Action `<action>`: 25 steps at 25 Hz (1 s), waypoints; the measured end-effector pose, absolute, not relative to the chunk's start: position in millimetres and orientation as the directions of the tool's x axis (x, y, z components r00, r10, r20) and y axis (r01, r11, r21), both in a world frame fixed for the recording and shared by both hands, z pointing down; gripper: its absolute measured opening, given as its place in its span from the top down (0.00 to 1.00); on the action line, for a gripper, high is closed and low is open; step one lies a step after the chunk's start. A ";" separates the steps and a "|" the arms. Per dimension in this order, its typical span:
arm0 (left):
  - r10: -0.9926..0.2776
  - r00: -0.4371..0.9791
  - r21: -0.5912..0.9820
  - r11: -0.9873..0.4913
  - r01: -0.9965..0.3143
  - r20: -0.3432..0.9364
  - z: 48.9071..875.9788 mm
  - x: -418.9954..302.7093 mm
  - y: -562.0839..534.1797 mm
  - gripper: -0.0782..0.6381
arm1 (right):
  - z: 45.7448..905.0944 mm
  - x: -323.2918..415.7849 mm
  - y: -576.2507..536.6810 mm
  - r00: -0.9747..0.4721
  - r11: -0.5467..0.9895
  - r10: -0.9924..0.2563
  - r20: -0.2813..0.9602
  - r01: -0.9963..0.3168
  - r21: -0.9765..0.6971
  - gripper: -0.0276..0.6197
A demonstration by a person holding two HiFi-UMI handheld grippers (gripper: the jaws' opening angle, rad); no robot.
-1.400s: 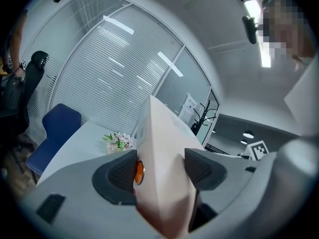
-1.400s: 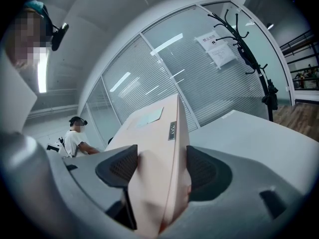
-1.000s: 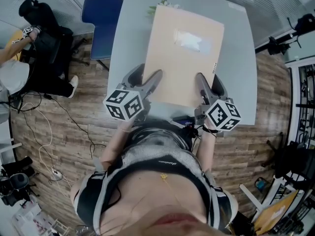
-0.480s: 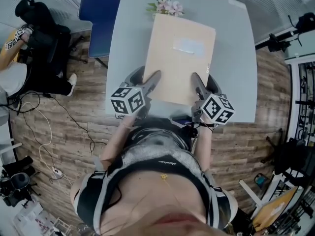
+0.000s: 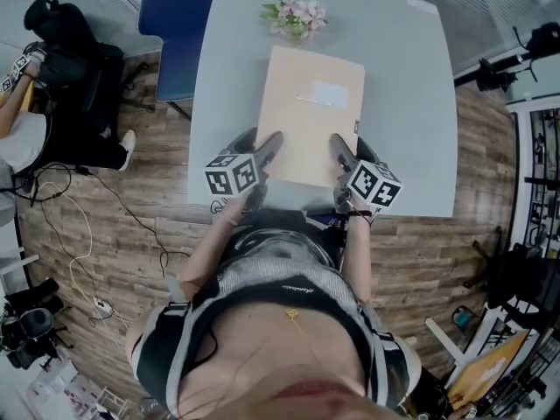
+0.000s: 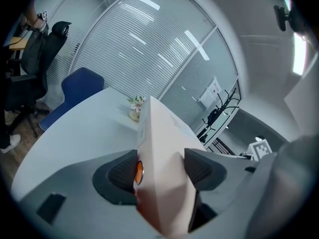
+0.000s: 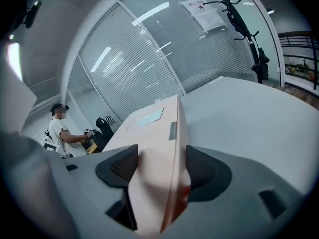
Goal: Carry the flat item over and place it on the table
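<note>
At grey table (image 5: 411, 103): flat box (image 5: 311, 134) & flowers (image 5: 296, 14); blue chair (image 5: 175, 33) adj., wood floor (image 5: 114, 226).

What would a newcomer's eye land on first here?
First, the flat tan box over the middle of the grey table, clamped at its near end by the left gripper and the right gripper. Next, the pink flowers at the table's far edge and the blue chair at its left.

Flat beige box (image 5: 308, 138) level over grey table (image 5: 411, 103).
</note>
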State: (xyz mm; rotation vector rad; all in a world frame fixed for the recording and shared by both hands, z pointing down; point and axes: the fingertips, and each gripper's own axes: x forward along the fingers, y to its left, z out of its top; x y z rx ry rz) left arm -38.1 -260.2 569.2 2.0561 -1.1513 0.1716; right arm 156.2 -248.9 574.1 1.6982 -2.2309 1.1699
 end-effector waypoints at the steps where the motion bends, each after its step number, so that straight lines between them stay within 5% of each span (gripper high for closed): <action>1: -0.672 0.581 0.551 -0.297 -0.780 0.459 575.7 -40.0 -259.2 0.49 | 580.6 154.4 -248.5 -0.374 0.078 -0.772 0.513 -0.858 -0.508 0.50; 25: -0.555 0.604 0.628 -0.178 -0.758 0.572 704.2 -40.7 -241.1 0.49 | 696.1 147.5 -240.6 -0.350 0.018 -0.649 0.676 -0.894 -0.447 0.50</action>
